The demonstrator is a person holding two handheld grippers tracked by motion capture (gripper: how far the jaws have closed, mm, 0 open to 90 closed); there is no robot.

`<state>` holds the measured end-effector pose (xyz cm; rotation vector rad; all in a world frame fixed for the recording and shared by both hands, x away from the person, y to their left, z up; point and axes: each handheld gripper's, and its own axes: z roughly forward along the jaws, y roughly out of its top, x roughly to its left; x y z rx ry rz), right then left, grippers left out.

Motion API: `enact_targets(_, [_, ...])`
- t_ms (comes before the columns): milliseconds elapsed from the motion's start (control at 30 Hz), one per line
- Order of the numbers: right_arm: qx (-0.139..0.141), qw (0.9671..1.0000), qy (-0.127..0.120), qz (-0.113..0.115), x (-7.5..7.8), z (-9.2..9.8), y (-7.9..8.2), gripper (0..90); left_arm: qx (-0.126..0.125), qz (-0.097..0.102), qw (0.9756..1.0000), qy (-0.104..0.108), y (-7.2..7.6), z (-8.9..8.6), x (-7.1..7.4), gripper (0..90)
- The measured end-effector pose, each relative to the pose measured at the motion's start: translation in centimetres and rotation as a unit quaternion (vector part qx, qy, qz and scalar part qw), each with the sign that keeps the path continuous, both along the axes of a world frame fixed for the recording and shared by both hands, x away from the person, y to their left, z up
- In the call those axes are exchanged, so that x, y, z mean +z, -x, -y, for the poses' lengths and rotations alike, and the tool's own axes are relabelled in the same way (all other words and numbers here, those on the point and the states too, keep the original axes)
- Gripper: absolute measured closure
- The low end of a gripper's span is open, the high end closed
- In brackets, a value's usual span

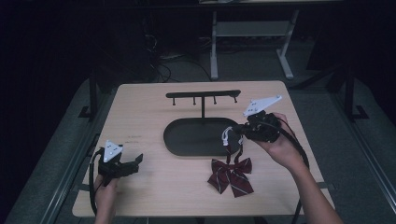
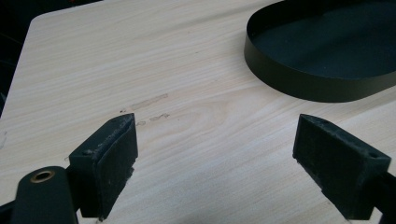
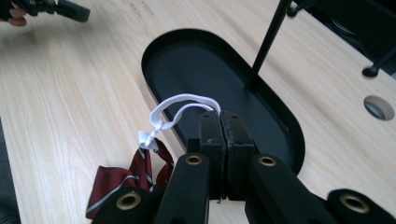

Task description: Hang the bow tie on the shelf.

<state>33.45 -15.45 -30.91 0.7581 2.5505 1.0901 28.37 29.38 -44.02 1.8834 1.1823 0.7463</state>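
Forearms are entering the high view from six o'clock. At eight o'clock the left gripper (image 1: 135,161) is resting low on the table (image 1: 140,116); at three o'clock the raised right gripper (image 1: 239,128) is lifting a white elastic loop (image 1: 227,134), its maroon bow tie (image 1: 232,175) trailing at five o'clock beside the black tray (image 1: 173,140).

Left gripper view: jaws are standing wide apart over bare wood, the tray at one o'clock.

Right gripper view: jaws are pressing together on the loop (image 3: 180,105), the stand's post (image 3: 266,42) rising at one o'clock.

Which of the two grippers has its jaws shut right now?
The right gripper, above the black tray: its jaws are pressed together on the bow tie's white elastic loop. The left gripper stands wide open over bare table.
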Motion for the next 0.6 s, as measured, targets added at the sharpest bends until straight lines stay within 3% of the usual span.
enact_targets(600, [0.018,0.9998,-0.006,0.006,1.8,-1.7,-2.4,88.3,0.001,-0.002,1.0,0.002,-0.3,0.0,-0.2,13.5])
